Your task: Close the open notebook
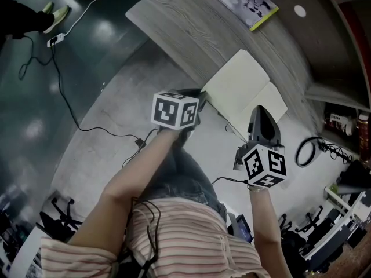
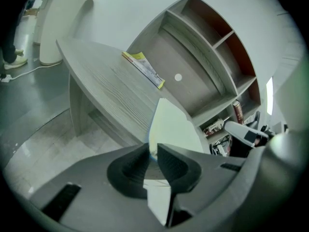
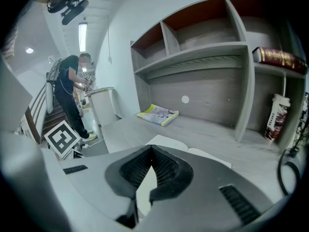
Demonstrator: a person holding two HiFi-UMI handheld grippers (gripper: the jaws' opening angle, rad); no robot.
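Left hand-held gripper (image 2: 152, 150) clamped on the left edge of the open, cream-paged notebook (image 1: 243, 88)
The notebook looks flat and fully open at the near edge of the grey wooden desk (image 1: 185, 33), so the closing fold is still to come; the right gripper (image 3: 152, 150), jaws together and empty, sits over its right page

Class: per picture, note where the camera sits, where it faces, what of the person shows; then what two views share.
Head view: on the person's head, looking steeply down at the desk and notebook; striped shirt, forearms, left gripper and right gripper show.
Left gripper view: on the left gripper, facing the shelves along its own jaws, shut on the notebook's edge.
Right gripper view: on the right gripper, facing notebook and shelves over its shut jaws.
Shared: both gripper views show the magazine.
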